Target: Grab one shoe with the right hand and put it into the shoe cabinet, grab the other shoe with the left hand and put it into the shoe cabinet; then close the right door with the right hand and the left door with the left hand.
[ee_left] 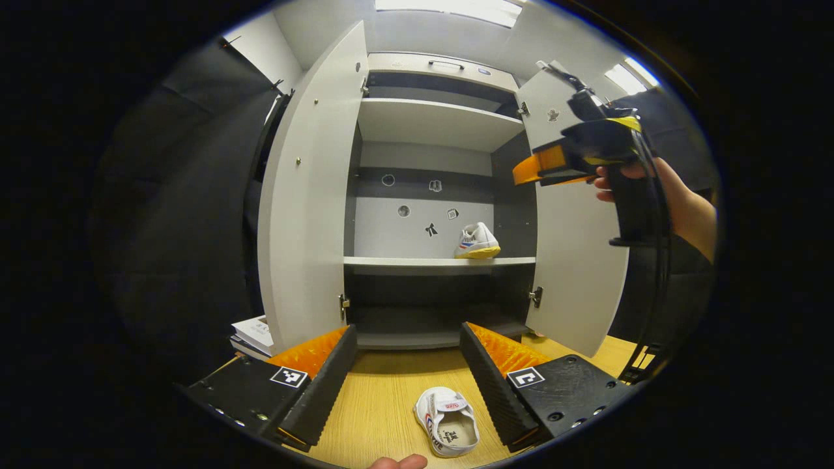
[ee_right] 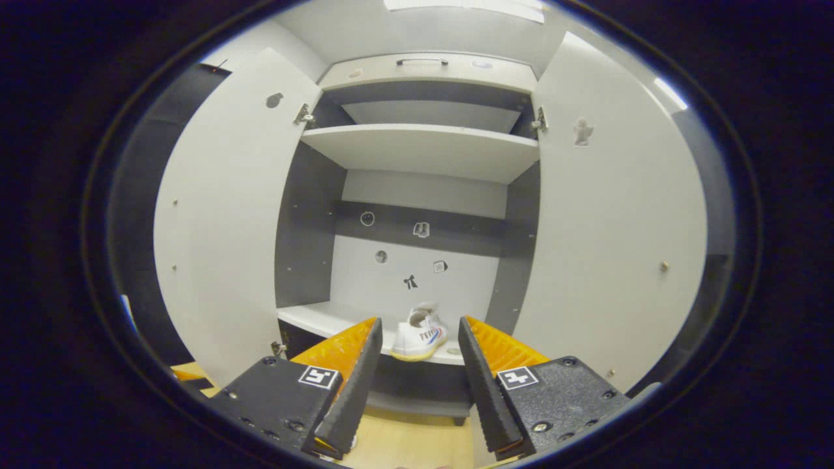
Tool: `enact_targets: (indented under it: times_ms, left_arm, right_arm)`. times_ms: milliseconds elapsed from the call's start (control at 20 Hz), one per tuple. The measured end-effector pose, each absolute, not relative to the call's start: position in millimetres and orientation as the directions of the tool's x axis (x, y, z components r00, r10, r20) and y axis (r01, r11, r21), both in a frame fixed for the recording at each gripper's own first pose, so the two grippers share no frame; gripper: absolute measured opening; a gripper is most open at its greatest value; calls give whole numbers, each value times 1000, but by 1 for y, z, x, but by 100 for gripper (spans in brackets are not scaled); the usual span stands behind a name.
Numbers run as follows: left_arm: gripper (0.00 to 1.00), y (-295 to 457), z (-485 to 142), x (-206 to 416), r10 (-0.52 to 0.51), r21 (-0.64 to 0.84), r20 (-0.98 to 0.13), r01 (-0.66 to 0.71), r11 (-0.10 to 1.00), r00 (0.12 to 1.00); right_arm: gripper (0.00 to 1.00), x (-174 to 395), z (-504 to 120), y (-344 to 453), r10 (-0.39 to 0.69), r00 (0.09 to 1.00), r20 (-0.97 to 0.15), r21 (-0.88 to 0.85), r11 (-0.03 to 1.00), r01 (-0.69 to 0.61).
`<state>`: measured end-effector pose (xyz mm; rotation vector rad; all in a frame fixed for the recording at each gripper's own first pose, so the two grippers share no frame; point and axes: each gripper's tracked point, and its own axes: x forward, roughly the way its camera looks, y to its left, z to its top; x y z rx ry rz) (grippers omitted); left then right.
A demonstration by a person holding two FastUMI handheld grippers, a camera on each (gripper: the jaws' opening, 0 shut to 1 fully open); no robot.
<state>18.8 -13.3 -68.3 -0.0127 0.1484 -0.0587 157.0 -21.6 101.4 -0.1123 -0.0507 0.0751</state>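
the shoe cabinet stands with both doors swung wide. one white shoe sits on the middle shelf, toward its right end. the other shoe lies on the wooden table between the left gripper fingers, which are spread apart. a hand holds the right gripper up by the right door.
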Motion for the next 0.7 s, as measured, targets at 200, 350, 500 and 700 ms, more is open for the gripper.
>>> enact_targets:
  times_ms: [200, 350, 500, 700]
  left_arm:
    - [95, -27, -86, 11, -74, -11, -190, 73, 997, 979]
    - [95, -32, -99, 6, -75, 7, -215, 79, 997, 974]
    - [95, -38, -115, -1, -89, -5, -241, 90, 996, 966]
    - [95, -46, -152, -7, -123, -47, -305, 114, 992, 945]
  right_arm:
    - [78, 99, 50, -15, 65, 995, 80, -161, 986, -51]
    - [78, 67, 18, -11, 72, 995, 74, -114, 991, -63]
    - [78, 53, -13, -14, 45, 996, 78, -89, 995, -38]
    - [79, 38, -64, -14, 21, 1000, 3, -68, 997, -21]
